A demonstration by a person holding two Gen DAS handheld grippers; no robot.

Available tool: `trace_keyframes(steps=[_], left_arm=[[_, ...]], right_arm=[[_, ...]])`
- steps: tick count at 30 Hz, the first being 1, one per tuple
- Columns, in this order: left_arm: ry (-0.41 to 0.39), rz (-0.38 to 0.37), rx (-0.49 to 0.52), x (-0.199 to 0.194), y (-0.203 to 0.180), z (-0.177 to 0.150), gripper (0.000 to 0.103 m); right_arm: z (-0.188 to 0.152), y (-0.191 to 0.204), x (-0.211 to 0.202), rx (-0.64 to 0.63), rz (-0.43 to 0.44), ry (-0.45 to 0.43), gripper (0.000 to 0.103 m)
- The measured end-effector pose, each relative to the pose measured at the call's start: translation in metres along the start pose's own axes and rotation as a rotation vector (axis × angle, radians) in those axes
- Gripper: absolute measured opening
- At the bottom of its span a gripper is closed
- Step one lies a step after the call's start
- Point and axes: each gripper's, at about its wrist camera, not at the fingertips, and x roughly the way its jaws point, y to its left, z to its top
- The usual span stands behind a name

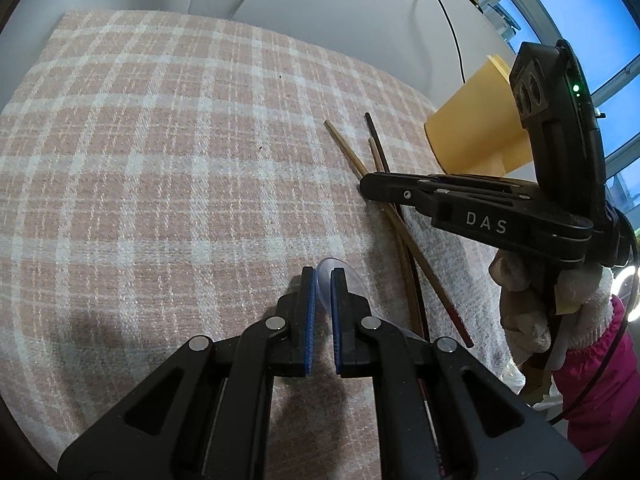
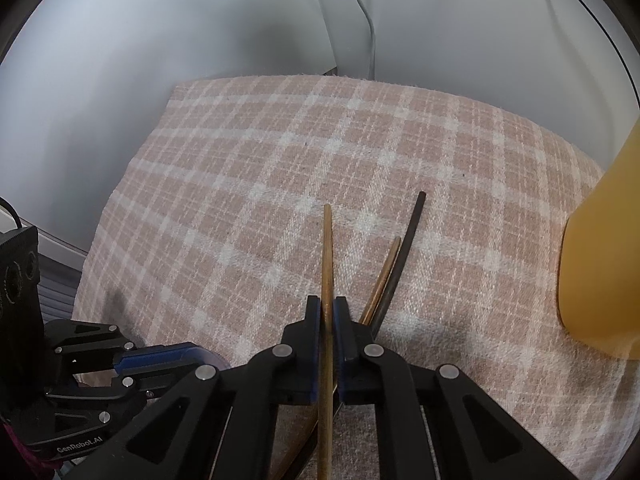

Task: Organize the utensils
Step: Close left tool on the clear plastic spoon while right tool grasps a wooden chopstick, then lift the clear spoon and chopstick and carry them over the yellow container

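My left gripper [image 1: 324, 280] is shut on a clear plastic spoon [image 1: 352, 280], whose bowl pokes out past the blue pads. It shows again at the lower left of the right wrist view as the left gripper [image 2: 200, 356]. My right gripper [image 2: 328, 308] is shut on a light wooden chopstick [image 2: 327, 248] that runs straight between its pads. Just to its right on the cloth lie a brown chopstick [image 2: 386, 276] and a dark chopstick [image 2: 408, 240]. In the left wrist view the right gripper [image 1: 362, 188] comes in from the right, tips down on the crossed chopsticks [image 1: 344, 148].
A pink and white plaid cloth [image 1: 180, 160] covers the surface. A yellow cup-like container [image 1: 468, 128] stands to the right of the chopsticks, also seen as the yellow container [image 2: 600, 260]. A black cable [image 1: 452, 28] runs down the white backdrop. A gloved hand and pink sleeve [image 1: 592, 364] hold the right gripper.
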Motion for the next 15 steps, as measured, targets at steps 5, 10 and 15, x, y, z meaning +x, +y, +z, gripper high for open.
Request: trace_keyframes(steps=[5, 10, 15], left_arm=[[-0.02, 0.023, 0.023, -0.01, -0.009, -0.001, 0.005], [-0.037, 0.041, 0.047, -0.02, -0.019, -0.003, 0.005], [-0.052, 0.053, 0.076, -0.034, -0.034, -0.008, 0.004]], right_arm=[[-0.001, 0.0, -0.001, 0.002, 0.001, -0.006, 0.004], [-0.002, 0.0, -0.005, 0.003, -0.002, -0.018, 0.004], [-0.003, 0.002, -0.014, 0.001, -0.01, -0.04, 0.003]])
